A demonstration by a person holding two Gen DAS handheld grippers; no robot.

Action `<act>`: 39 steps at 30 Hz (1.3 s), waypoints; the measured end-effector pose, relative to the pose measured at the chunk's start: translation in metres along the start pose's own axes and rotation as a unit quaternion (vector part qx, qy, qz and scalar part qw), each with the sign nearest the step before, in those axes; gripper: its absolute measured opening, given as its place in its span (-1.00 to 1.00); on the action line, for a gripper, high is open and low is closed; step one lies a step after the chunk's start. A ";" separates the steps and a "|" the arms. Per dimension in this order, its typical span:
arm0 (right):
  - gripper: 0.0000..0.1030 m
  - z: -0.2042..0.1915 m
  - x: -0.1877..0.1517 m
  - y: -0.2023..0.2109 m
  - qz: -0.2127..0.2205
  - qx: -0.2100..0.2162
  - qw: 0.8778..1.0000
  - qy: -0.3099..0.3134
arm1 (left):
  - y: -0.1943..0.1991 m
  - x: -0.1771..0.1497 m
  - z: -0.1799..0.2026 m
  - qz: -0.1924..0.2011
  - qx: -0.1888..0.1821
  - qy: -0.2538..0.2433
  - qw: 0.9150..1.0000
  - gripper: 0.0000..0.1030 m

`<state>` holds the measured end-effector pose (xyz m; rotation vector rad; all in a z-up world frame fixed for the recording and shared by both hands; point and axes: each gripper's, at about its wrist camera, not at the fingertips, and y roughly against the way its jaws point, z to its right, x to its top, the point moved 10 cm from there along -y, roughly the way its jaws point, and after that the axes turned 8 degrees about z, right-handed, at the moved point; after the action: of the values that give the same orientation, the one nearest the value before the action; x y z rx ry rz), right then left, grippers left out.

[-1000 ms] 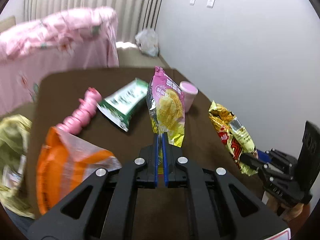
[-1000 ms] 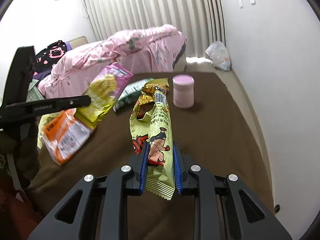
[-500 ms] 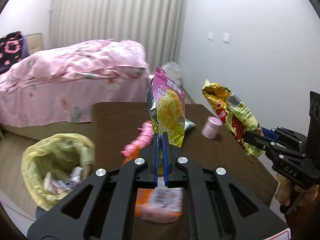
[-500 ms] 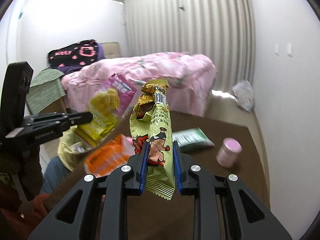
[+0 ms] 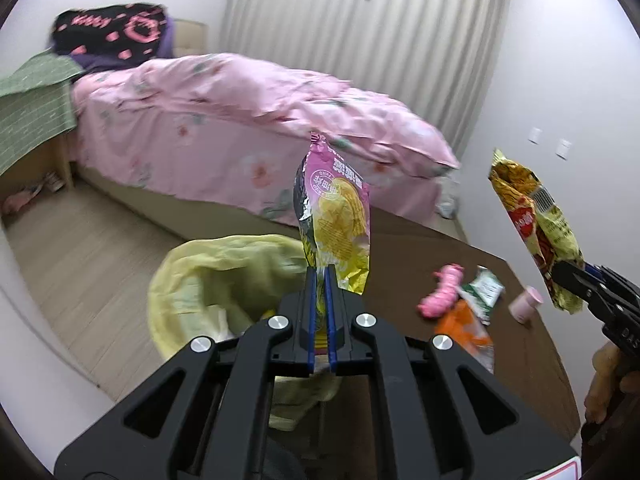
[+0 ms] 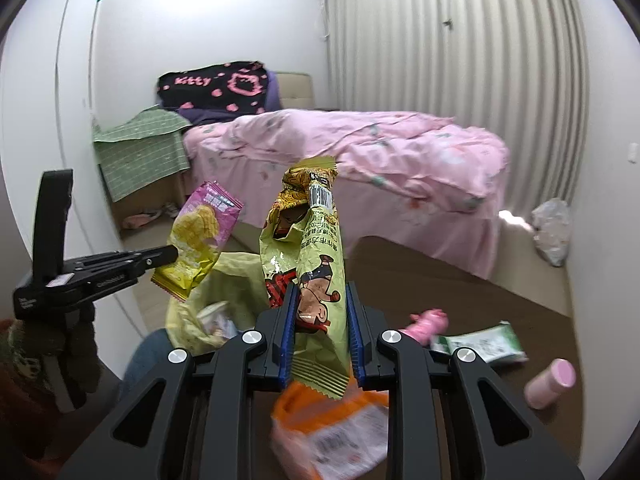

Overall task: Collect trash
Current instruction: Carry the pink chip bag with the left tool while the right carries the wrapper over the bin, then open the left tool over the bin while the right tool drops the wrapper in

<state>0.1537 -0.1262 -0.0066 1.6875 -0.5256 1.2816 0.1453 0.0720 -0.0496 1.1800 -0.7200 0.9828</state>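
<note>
My left gripper (image 5: 320, 276) is shut on the lower edge of a pink and yellow chip bag (image 5: 334, 216), which stands upright above a yellow trash bag (image 5: 208, 280) on the floor. The same chip bag (image 6: 200, 236) hangs from the left gripper (image 6: 170, 256) in the right wrist view. My right gripper (image 6: 320, 296) is shut on a yellow-green snack wrapper (image 6: 316, 264), held upright. From the left wrist view that wrapper (image 5: 536, 224) hangs in the air at the right, in the right gripper (image 5: 564, 272). The trash bag (image 6: 236, 280) lies just beyond both wrappers and holds some trash.
On the brown table (image 5: 420, 248) lie an orange packet (image 6: 336, 428), a pink toy (image 6: 426, 322), a green packet (image 6: 484, 346) and a pink cup (image 6: 550, 384). A bed with a pink cover (image 5: 248, 120) stands behind. A white plastic bag (image 6: 554, 228) sits by the curtain.
Both grippers have swung left off the table with their wrappers still held. The yellow trash bag has come from the left edge to just beyond the fingers.
</note>
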 end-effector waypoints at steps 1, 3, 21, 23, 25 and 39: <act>-0.57 -0.004 0.000 -0.009 -0.007 0.008 1.000 -0.002 | 0.001 -0.001 -0.008 0.000 0.009 0.004 1.000 -0.93; -0.57 -0.012 -0.002 -0.033 -0.022 0.026 0.999 -0.006 | -0.001 -0.003 -0.025 0.001 0.034 0.007 0.999 -0.93; -0.56 -0.055 -0.058 -0.195 -0.157 0.102 0.978 -0.088 | -0.074 -0.052 -0.081 -0.082 0.095 0.057 0.990 -0.92; -0.55 -0.051 -0.062 -0.199 -0.163 0.100 0.977 -0.092 | -0.077 -0.052 -0.082 -0.085 0.095 0.061 0.990 -0.92; -0.55 -0.049 -0.063 -0.202 -0.167 0.100 0.976 -0.095 | -0.078 -0.052 -0.081 -0.087 0.094 0.062 0.990 -0.92; -0.18 -0.032 -0.048 -0.180 -0.138 0.097 0.977 -0.131 | -0.064 -0.028 -0.069 -0.065 0.066 0.086 0.992 -0.40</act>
<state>0.2584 -0.0208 -0.1234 2.0288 -0.3080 0.9397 0.1889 0.1270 -0.1179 1.2228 -0.4410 1.0201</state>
